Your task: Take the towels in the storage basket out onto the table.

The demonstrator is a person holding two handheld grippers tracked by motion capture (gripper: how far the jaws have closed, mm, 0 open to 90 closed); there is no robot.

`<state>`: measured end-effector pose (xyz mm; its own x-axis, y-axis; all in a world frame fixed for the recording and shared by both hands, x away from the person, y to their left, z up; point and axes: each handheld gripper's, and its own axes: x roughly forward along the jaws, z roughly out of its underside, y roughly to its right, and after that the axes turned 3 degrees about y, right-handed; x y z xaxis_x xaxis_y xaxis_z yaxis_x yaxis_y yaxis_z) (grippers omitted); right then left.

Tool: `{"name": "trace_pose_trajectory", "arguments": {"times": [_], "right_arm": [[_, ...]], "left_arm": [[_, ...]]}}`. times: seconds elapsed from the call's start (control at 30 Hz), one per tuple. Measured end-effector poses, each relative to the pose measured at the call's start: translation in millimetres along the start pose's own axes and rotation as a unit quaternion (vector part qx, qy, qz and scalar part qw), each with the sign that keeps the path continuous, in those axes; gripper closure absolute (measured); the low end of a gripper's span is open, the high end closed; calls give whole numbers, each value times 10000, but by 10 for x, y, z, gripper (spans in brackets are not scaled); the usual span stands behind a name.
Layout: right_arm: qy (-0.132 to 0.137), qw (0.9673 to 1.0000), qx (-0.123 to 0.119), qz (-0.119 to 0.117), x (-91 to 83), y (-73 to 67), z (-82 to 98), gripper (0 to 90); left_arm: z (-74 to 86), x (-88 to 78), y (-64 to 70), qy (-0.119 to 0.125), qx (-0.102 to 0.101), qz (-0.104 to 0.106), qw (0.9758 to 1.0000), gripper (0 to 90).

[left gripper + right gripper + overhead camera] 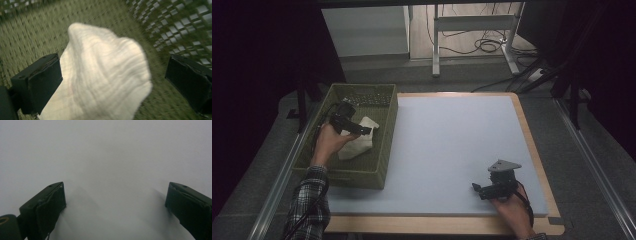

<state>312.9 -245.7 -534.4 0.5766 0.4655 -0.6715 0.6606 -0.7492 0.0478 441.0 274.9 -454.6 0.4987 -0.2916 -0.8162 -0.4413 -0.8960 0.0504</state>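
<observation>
The left gripper (pixel 362 130) is held inside the green basket (pixel 384 150), and in the left gripper view its two black jaws are spread wide. A white cloth (pixel 105 75) is seen between them: it lies against the inner face of the jaw at the left of that view, while a clear gap is left between the cloth and the other jaw. Nothing is clamped, so the cloth is not gripped. The view is blurred, and whether the cloth is lifted off the basket floor cannot be told.

From the high view, the cloth (pixel 359 142) is found crumpled in the near-middle part of the basket, just beneath and beside the left gripper. The basket is set on the left edge of the table, touching the side of the pale blue-grey mat (pixel 452 145) that covers most of the wooden tabletop (pixel 532 145). The person's left hand (pixel 328 142) and plaid sleeve (pixel 309 200) are seen coming in over the basket's near wall.

The right gripper (pixel 477 189) is held low over the near right corner of the mat, well apart from the basket. Its jaws are also spread wide, with only bare mat (pixel 112 157) between them, and nothing is held. A grey three-cornered plate (pixel 504 165) is carried on top of it.
</observation>
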Motion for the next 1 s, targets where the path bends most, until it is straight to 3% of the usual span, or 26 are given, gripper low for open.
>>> {"name": "trace_pose_trajectory", "arguments": {"times": [0.3,0.4,0.53,0.57,0.63,0.8,0.9,0.93,0.97,1.0], "right_arm": [[0,10000,2,-1,0,0,0,31],[0,10000,2,-2,0,0,0,31],[1,10000,2,-2,0,0,0,31],[2,10000,3,-2,1,0,0,31],[1,10000,2,-2,0,0,0,31],[2,10000,2,-3,1,0,0,31],[2,10000,1,-2,0,0,0,31],[2,10000,1,-2,0,0,0,31],[1,10000,3,-2,0,0,0,31],[1,10000,2,-2,0,0,0,31]], "left_arm": [[57,300,-201,-639,-319,-98,9974,18],[79,365,-251,-924,-418,-119,9948,20],[100,412,-301,-1109,-575,-128,9921,35],[126,457,-333,-1277,-672,-124,9894,48],[148,496,-349,-1449,-718,-95,9868,73],[159,519,-334,-1721,-691,-34,9826,224],[158,500,-308,-1736,-663,235,9823,447],[158,500,-308,-1736,-663,235,9823,510],[156,494,-300,-1754,-647,258,9820,510],[155,481,-308,-1752,-666,442,9813,636]]}}
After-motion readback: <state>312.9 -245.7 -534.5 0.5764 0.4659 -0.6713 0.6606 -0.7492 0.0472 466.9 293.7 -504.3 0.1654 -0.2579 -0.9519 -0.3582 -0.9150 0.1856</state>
